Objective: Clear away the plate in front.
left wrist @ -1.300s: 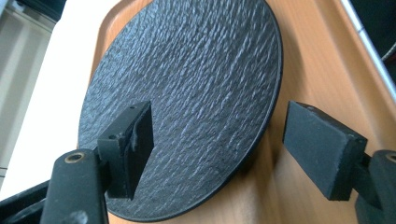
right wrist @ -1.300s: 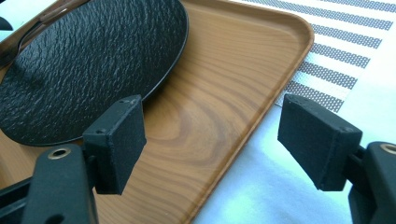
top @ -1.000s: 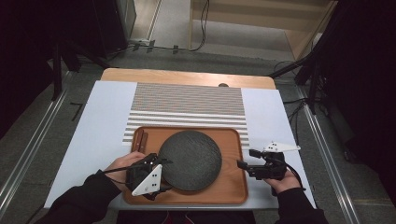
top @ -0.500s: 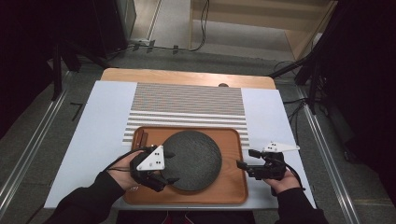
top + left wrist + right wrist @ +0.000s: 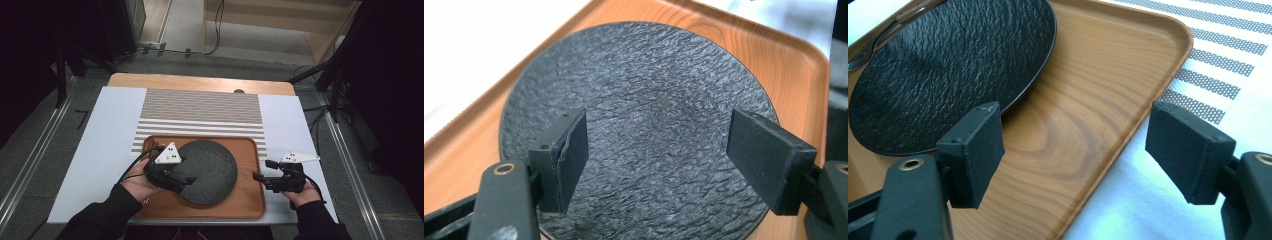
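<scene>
A round black textured plate [image 5: 210, 170] [image 5: 649, 125] [image 5: 943, 65] lies on a wooden tray [image 5: 247, 200] [image 5: 796, 55] [image 5: 1088, 115] near the table's front edge. My left gripper [image 5: 192, 179] [image 5: 656, 150] hovers open over the plate's left part, jaws spread wide with nothing between them. At the tray's right rim my right gripper [image 5: 264, 171] [image 5: 1073, 150] is open too, its jaws straddling the rim, one over the wood and one over the white table.
A striped grey-and-white placemat [image 5: 200, 115] [image 5: 1218, 45] lies behind the tray on the white tabletop [image 5: 100, 135]. A bare wooden strip [image 5: 200, 82] runs along the far edge. Metal utensil handles [image 5: 878, 35] peek out at the plate's far side.
My left gripper has moved up and to the right from the tray's front-left corner onto the plate's left part. The right gripper has stayed by the tray's right rim.
</scene>
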`<state>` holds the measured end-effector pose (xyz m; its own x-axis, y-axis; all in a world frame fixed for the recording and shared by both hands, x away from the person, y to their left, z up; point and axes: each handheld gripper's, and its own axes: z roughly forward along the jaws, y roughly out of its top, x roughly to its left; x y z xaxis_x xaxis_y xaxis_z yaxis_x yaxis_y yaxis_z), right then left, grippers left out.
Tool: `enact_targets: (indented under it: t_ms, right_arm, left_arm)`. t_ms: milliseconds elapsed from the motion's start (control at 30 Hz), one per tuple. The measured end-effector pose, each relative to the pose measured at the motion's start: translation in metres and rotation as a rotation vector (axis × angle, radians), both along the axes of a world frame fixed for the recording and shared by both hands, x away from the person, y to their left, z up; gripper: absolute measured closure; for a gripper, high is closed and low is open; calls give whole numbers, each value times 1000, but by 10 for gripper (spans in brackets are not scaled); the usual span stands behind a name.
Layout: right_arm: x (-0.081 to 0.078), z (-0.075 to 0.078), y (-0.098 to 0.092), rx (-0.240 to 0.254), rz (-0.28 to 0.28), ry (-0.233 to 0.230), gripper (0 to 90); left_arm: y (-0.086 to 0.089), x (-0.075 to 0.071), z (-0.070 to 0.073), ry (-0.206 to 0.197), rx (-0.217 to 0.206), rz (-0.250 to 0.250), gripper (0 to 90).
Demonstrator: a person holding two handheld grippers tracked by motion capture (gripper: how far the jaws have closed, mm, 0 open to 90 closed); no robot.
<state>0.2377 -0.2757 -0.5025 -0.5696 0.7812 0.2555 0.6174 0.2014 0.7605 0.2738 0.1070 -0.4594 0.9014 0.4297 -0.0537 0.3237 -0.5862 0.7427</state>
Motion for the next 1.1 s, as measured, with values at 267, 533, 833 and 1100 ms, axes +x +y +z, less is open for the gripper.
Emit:
enact_targets:
  t_ms: [267, 533, 833, 1100]
  right_arm:
    - [2, 0, 2, 3, 6, 0, 212]
    - [3, 1, 3, 3, 16, -3, 212]
    - [6, 0, 7, -1, 28, 0, 212]
    - [7, 0, 8, -6, 33, 3, 212]
  left_arm:
    - [-5, 8, -1, 111, -44, 48, 256]
    - [-5, 14, -6, 185, -67, 78, 257]
    - [16, 14, -1, 192, -94, 120, 255]
    - [34, 16, 2, 168, -96, 167, 255]
